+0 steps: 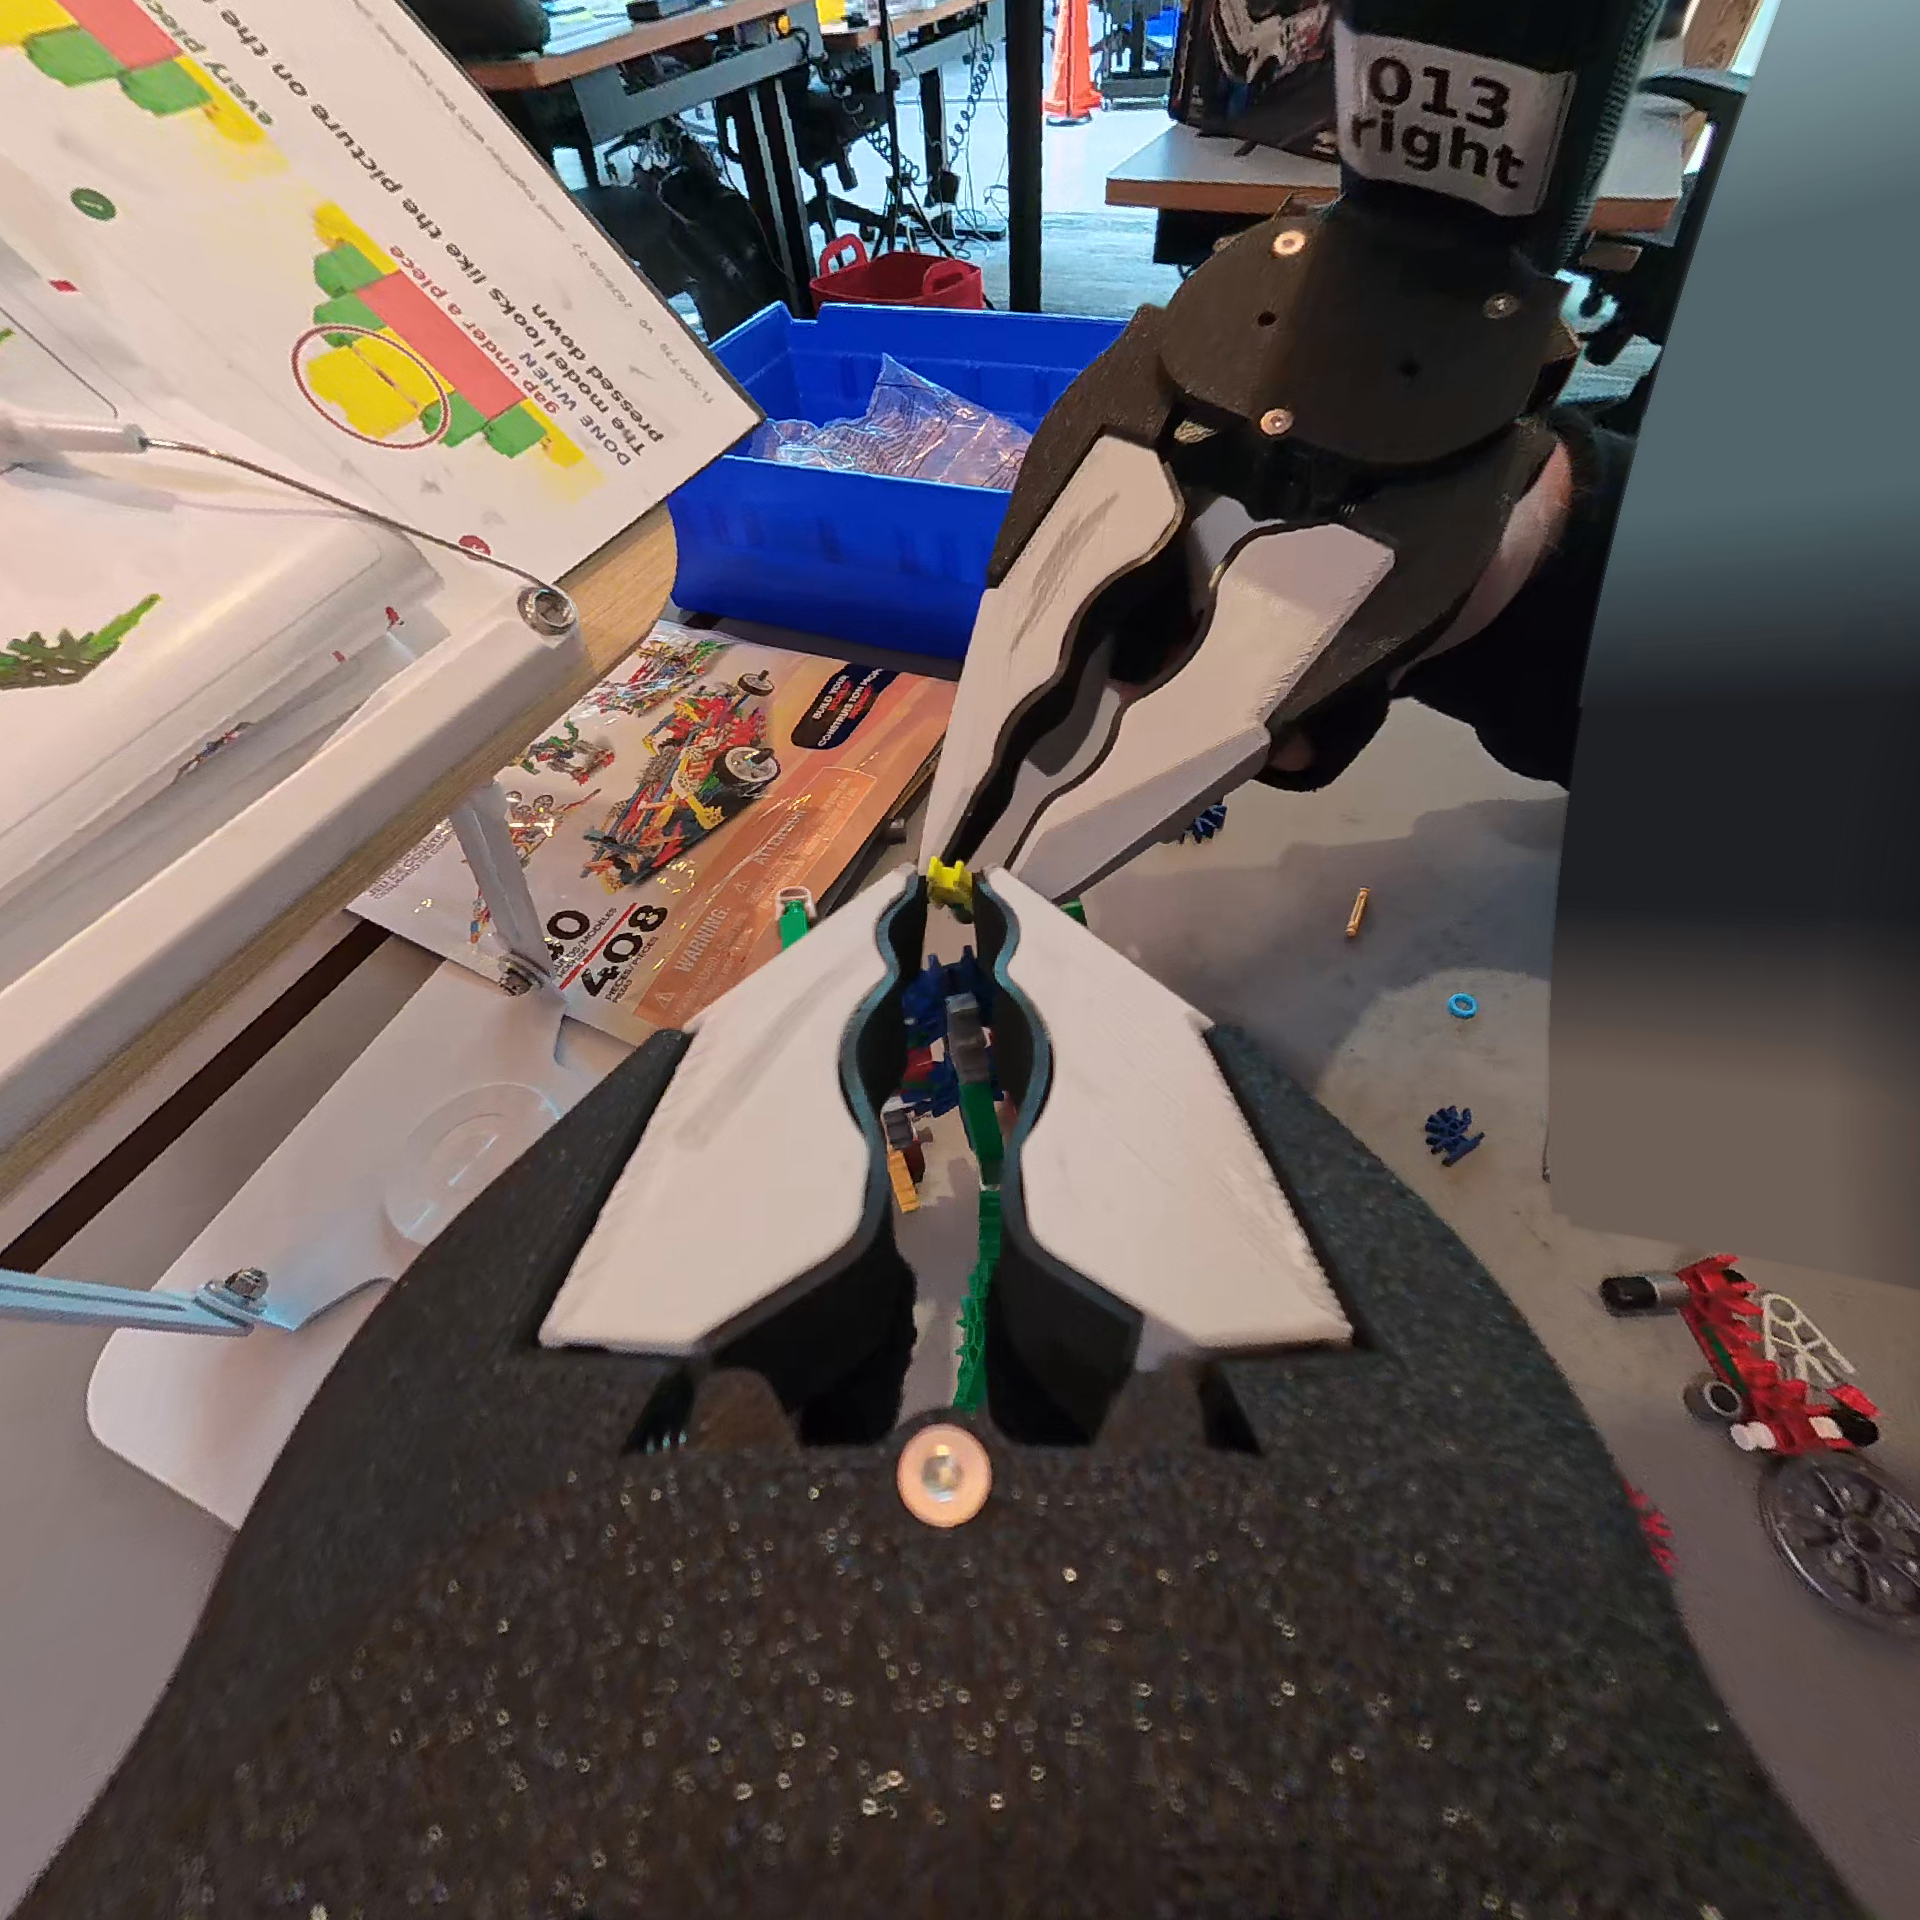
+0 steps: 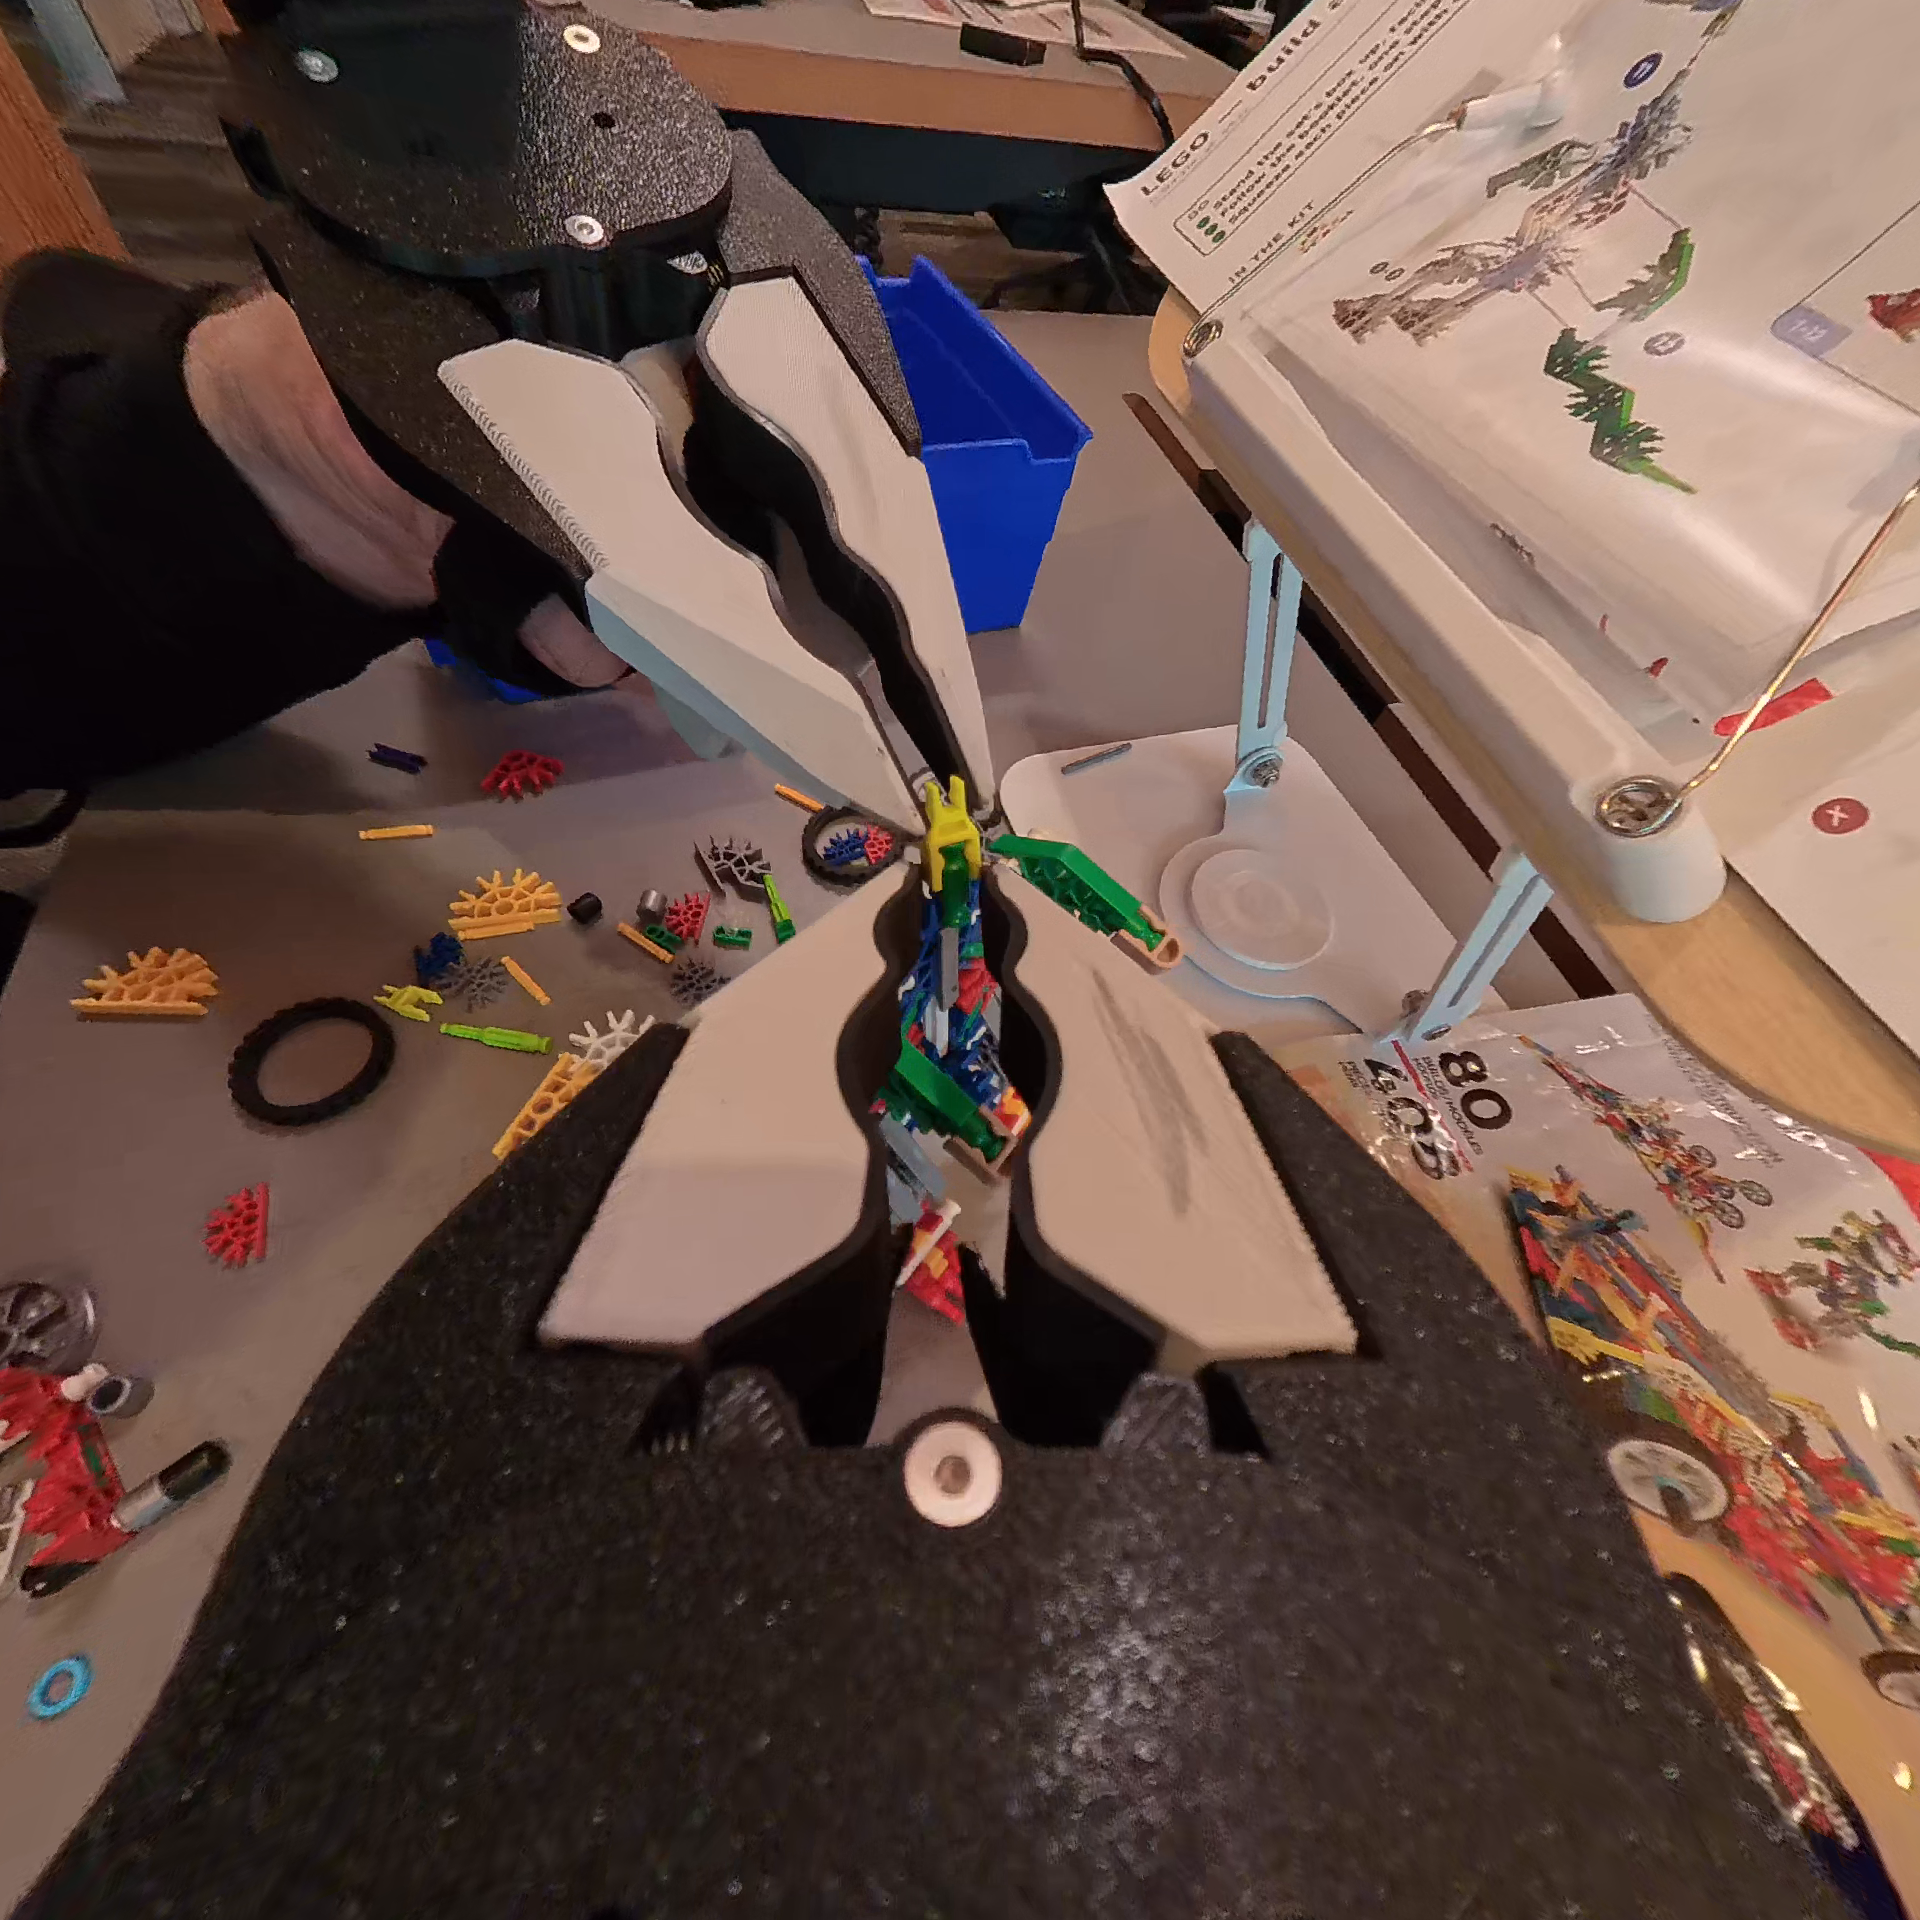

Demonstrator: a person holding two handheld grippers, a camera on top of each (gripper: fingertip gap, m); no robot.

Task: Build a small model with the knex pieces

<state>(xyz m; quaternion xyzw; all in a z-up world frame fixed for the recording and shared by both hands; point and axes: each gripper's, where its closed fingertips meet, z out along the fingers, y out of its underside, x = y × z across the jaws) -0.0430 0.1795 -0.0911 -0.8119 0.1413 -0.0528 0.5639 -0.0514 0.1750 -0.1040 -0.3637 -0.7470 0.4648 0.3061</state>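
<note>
A small yellow connector (image 1: pixel 948 881) sits between the fingertips of my left gripper (image 1: pixel 951 888), which is shut on it. The connector (image 2: pixel 948 826) tops a green rod on a multicolour rod-and-connector assembly (image 2: pixel 951 1049) that shows through the finger gap below. My right gripper (image 2: pixel 951 862) is also shut on the yellow connector. In the left wrist view the right gripper (image 1: pixel 961 857) comes down from the upper right, tip to tip with the left. In the right wrist view the left gripper (image 2: pixel 940 774) comes in from the upper left. A green piece with a tan end (image 2: pixel 1081 894) juts out beside the tips.
A blue bin (image 1: pixel 831 561) with clear bags stands behind. A white book stand (image 2: pixel 1455 582) holds instruction pages. A bagged printed booklet (image 2: pixel 1662 1299) lies on the table. Loose pieces (image 2: pixel 499 904), a black tyre (image 2: pixel 312 1060) and a small red model (image 1: pixel 1787 1382) lie nearby. The tips of both grippers are at nearly the same place.
</note>
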